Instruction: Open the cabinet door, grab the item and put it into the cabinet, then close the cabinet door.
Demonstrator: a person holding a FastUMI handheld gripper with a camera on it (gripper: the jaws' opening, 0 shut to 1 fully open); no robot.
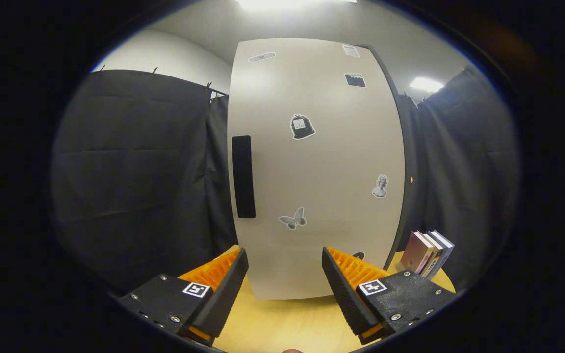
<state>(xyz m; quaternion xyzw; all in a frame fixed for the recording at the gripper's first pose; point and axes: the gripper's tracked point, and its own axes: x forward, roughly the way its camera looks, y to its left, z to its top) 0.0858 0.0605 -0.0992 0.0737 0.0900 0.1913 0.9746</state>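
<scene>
A pale cabinet (312,166) stands upright on the wooden table straight ahead of me, its door shut. A dark vertical handle slot (243,176) sits near the door's left edge, and several small stickers dot the door. To the right of the cabinet, a few thin boxes or books (429,254) stand on edge on the table, leaning together. My gripper (285,274) is open, its fingers spread wide a short way in front of the cabinet's base, with nothing between them.
The wooden table (282,323) runs under the fingers up to the cabinet. Black cloth walls hang on both sides and behind the cabinet. A white wall and ceiling lights show above.
</scene>
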